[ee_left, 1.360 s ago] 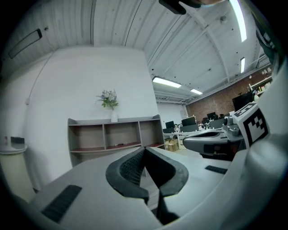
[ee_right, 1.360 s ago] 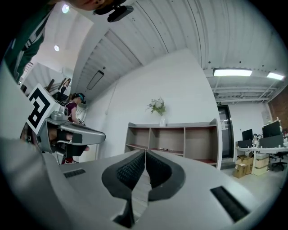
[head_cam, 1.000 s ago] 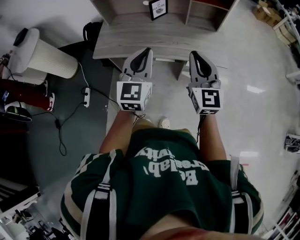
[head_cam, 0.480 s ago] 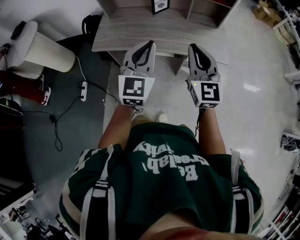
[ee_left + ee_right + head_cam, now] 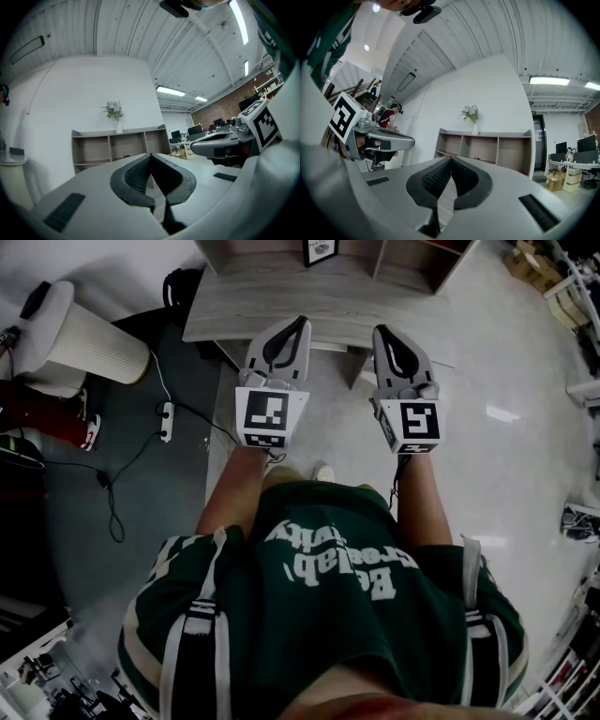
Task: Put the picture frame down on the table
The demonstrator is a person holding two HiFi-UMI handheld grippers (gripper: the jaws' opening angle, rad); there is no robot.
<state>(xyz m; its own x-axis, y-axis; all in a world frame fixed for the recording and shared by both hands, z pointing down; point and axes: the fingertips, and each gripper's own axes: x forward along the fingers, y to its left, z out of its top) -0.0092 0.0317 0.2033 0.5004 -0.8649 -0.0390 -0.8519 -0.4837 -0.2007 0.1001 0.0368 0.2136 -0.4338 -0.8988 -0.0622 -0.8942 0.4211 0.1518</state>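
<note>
**Status.** I hold both grippers side by side, level, above the near edge of the table [image 5: 281, 310]. The left gripper [image 5: 298, 324] and the right gripper [image 5: 381, 331] both point toward the far side. In the left gripper view, the two dark ribbed pads [image 5: 136, 176] meet at their tips with nothing between them. In the right gripper view, the pads [image 5: 436, 180] also meet tip to tip and carry nothing. Neither gripper touches the table.

**Position of the task's thing.** The picture frame [image 5: 320, 249] stands upright at the far side of the table, at the middle opening of the shelf [image 5: 412, 263]. It is well apart from both grippers. The top edge of the head view cuts it off. I cannot tell whether its foot rests on the tabletop or on the floor of the shelf. Neither gripper view shows it.

**Step in hand.** I judge that this scene fits two stages:
- The frame waits in the shelf to be fetched, and the grippers are on the approach.
- The frame is already set where it belongs, and the grippers are drawn back, closed.

The pictures do not settle which stage applies.

**Requirement for any next move.** A clearer sight of the frame's foot decides it. Any reach toward the frame calls for the jaws to part before contact, because closed tips would knock an upright frame over.
</note>
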